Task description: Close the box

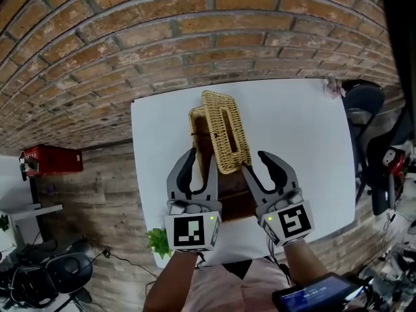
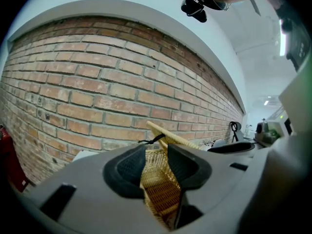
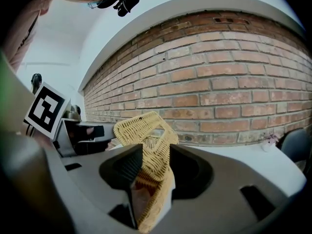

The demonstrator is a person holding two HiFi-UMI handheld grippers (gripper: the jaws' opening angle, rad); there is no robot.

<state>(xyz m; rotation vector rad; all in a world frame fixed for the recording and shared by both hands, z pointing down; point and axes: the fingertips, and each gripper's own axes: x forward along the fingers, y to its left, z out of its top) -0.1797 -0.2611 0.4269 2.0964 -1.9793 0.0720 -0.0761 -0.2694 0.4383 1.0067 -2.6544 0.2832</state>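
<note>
left gripper [image 1: 201, 156]: fingers clamped on left wall of wicker box [image 1: 194, 119], wall fills the gap | slotted wicker lid [image 1: 226, 132]: raised, tilted over box, beyond fingertips | right gripper [image 1: 255, 161]: fingers clamped on lid's near edge | box stands on white table [image 1: 292, 129]

White table [image 1: 292, 129], brick wall [image 1: 130, 31] at 12 o'clock. Green plant [image 1: 158, 241] at table's 7 o'clock corner. Black chair [image 1: 364, 99] at 3, red box [image 1: 51, 159] at 9.
</note>
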